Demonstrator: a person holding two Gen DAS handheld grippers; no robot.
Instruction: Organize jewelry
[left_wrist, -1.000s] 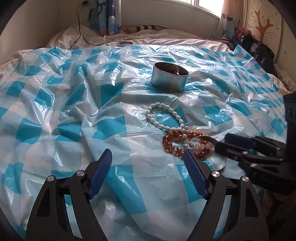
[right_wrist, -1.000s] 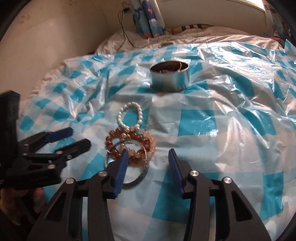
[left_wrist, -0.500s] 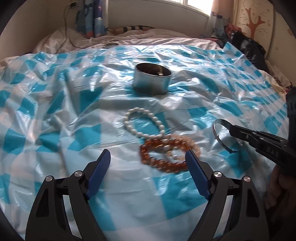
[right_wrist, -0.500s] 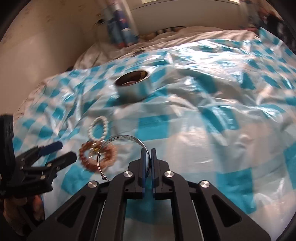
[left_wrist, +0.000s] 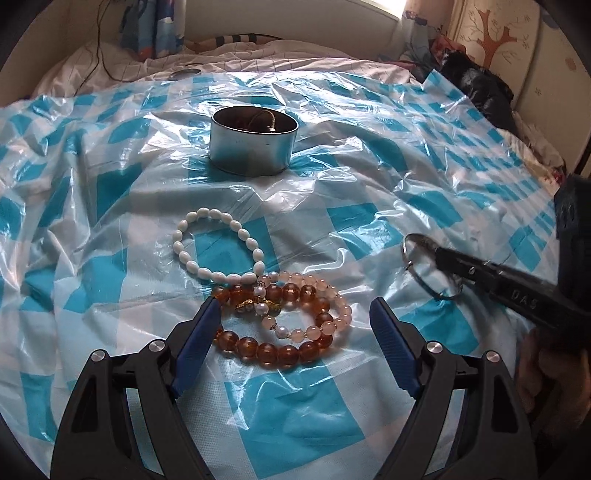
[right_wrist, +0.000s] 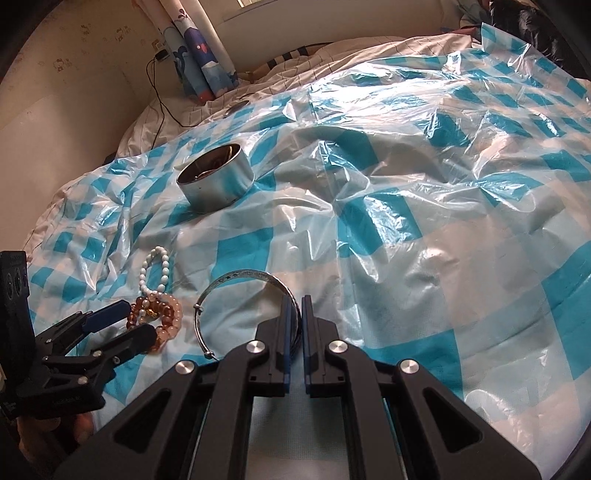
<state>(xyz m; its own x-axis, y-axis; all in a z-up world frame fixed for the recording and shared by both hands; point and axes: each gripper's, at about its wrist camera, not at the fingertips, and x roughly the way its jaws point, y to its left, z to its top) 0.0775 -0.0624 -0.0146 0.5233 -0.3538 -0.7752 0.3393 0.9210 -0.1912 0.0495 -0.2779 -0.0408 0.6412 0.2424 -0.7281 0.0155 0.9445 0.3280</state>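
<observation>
My right gripper is shut on a thin silver bangle and holds it above the sheet; the bangle also shows in the left wrist view. My left gripper is open, its fingers on either side of an amber bead bracelet tangled with a pink bead bracelet. A white bead bracelet lies just beyond them. A round metal tin stands farther back with some jewelry inside; it also shows in the right wrist view.
Everything lies on a crinkled blue-and-white checked plastic sheet spread over a bed. A small round lid lies at the sheet's far edge. Curtains, a cable and a wall stand behind; dark clothes lie at the far right.
My right gripper shut on the silver bangle and lifted it off the pile to the right. My left gripper moved forward over the amber and pink bracelets.
</observation>
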